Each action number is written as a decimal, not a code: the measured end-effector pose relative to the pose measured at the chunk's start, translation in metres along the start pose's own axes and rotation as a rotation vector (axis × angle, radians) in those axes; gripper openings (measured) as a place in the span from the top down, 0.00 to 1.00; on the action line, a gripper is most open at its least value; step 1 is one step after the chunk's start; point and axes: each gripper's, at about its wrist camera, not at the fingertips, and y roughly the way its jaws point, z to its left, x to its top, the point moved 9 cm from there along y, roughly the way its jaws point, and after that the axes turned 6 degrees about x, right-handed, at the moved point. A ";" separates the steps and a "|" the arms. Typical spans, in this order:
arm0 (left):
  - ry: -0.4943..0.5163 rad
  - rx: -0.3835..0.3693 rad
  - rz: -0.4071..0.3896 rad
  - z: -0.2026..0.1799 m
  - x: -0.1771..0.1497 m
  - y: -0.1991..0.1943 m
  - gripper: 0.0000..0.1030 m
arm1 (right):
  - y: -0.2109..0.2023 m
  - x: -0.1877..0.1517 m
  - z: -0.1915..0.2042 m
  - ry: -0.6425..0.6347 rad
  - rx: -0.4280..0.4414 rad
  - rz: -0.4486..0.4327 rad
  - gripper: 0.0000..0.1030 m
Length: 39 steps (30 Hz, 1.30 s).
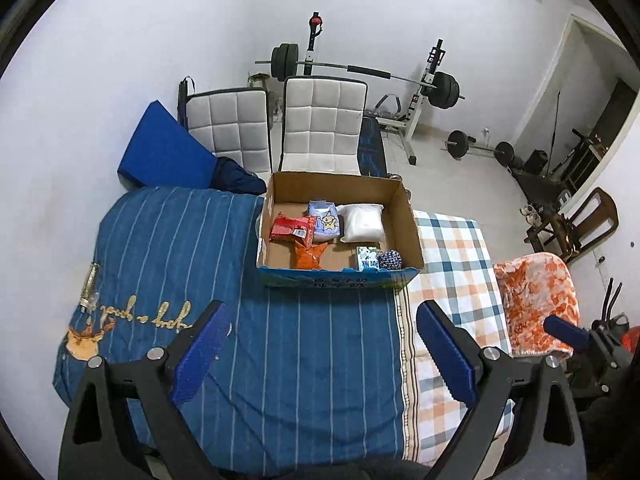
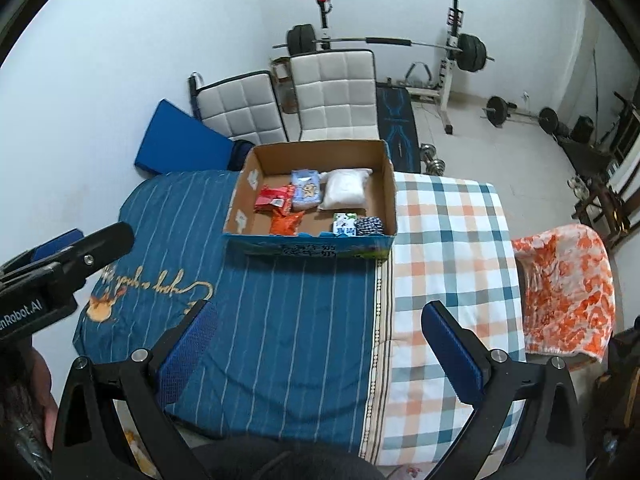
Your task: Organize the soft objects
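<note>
A room in a home, used for both sleeping and exercise. Just ahead of the jaws lies a bed spread with a blue striped quilt and an orange-and-teal checked sheet. Beyond it, against the white wall, stand two white quilted chairs, a barbell on a white weight rack and a loose dumbbell bar on the tiled floor. Far right, a wooden chair sits by a doorway.
</note>
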 end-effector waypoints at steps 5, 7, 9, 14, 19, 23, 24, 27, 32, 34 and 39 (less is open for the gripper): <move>0.024 0.020 -0.028 -0.003 -0.001 -0.017 0.07 | -0.018 0.003 0.009 -0.029 -0.014 -0.025 0.00; 0.022 0.025 -0.041 -0.003 0.002 -0.020 0.07 | -0.021 0.008 0.007 -0.028 -0.032 -0.048 0.00; 0.011 0.033 -0.057 0.000 0.004 -0.023 0.07 | -0.025 0.016 0.002 -0.021 -0.057 -0.077 0.00; -0.002 0.055 -0.082 0.003 0.009 -0.026 0.07 | -0.037 0.035 -0.009 0.000 -0.089 -0.138 0.00; 0.005 0.081 -0.100 0.004 0.012 -0.028 0.07 | -0.047 0.046 -0.014 0.005 -0.107 -0.172 0.00; -0.001 0.083 -0.105 0.003 0.012 -0.029 0.07 | -0.051 0.049 -0.017 0.013 -0.106 -0.188 0.00; -0.001 0.082 -0.108 0.002 0.013 -0.029 0.07 | -0.051 0.049 -0.017 0.015 -0.108 -0.190 0.00; 0.003 0.087 -0.114 0.001 0.014 -0.031 0.07 | -0.052 0.050 -0.020 0.021 -0.115 -0.195 0.00; 0.001 0.089 -0.113 0.001 0.013 -0.032 0.07 | -0.053 0.049 -0.023 0.023 -0.119 -0.198 0.00; 0.003 0.087 -0.110 0.000 0.012 -0.032 0.07 | -0.053 0.049 -0.023 0.019 -0.123 -0.199 0.00; 0.000 0.085 -0.113 0.000 0.013 -0.031 0.07 | -0.053 0.049 -0.023 0.020 -0.121 -0.198 0.00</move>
